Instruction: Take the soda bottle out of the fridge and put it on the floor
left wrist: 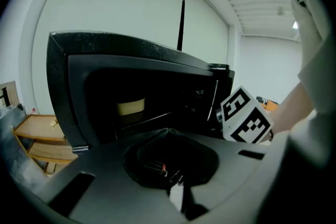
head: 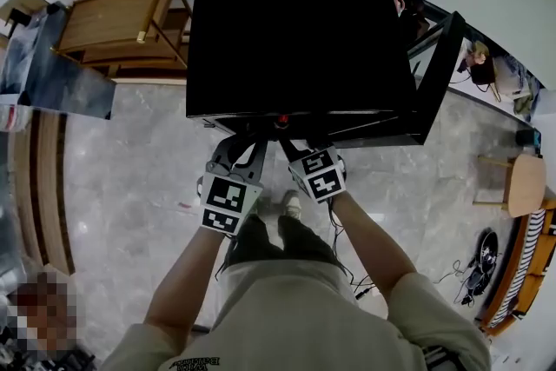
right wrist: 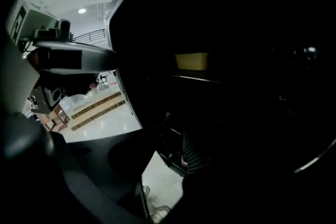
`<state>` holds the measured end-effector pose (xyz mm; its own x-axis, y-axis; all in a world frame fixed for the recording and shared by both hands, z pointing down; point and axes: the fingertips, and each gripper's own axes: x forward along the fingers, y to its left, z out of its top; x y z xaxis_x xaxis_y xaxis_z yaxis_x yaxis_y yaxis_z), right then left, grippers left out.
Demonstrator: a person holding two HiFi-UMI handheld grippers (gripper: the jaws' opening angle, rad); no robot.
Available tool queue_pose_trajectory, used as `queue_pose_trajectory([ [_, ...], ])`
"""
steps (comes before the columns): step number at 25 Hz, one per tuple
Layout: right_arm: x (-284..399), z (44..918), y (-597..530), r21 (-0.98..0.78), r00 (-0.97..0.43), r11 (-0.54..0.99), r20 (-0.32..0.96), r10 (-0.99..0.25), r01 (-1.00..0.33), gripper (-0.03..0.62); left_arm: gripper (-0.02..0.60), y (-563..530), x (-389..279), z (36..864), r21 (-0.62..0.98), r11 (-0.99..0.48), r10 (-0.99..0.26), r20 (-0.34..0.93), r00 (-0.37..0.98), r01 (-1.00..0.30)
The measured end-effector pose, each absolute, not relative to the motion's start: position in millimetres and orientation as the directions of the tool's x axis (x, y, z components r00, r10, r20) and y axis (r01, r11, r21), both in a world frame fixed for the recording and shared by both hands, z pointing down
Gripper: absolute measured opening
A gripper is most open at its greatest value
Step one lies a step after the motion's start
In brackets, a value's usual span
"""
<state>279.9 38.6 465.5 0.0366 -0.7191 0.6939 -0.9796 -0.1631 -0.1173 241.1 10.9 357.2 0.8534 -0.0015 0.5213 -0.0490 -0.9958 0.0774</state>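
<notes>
The black fridge (head: 295,30) stands in front of me with its door (head: 439,74) swung open to the right. Its inside (left wrist: 157,102) is dark; a pale yellow thing (left wrist: 130,107) sits on a shelf. I cannot make out the soda bottle. A small red spot (head: 281,119) shows at the fridge's lower front edge. Both grippers are low in front of the opening, side by side. How the left gripper's (head: 241,154) jaws stand is hidden. Pale floor shows between the right gripper's (head: 291,148) dark jaws in the right gripper view, with nothing between them.
Grey marble floor (head: 139,169) lies around the fridge. A wooden rack (head: 122,26) stands at the back left, beside the fridge. A wooden stool (head: 526,182) and cables (head: 473,269) are on the right. My shoe (head: 291,204) is just behind the grippers.
</notes>
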Motion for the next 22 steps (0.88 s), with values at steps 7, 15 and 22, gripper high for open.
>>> queue_pose_trajectory([
  [7,301.5,528.2,27.9,-0.126,0.055,-0.215,0.734,-0.677,-0.968,0.151,0.005,9.1,251.2,409.0,0.116,-0.992,0.032,0.575,0.817,-0.042],
  [15,314.0,591.5,8.5,-0.092,0.069,-0.213,0.764,-0.642,-0.973,0.155,0.005,1.0,251.1,462.8,0.124,-0.99,0.025,0.61,0.792,-0.063],
  [22,322.5,647.7,3.2,-0.082,0.084,-0.238,0.786,-0.612,-0.968,0.179,0.005,-10.9,247.5,482.8,0.114,-0.99,0.001,0.591,0.807,-0.082],
])
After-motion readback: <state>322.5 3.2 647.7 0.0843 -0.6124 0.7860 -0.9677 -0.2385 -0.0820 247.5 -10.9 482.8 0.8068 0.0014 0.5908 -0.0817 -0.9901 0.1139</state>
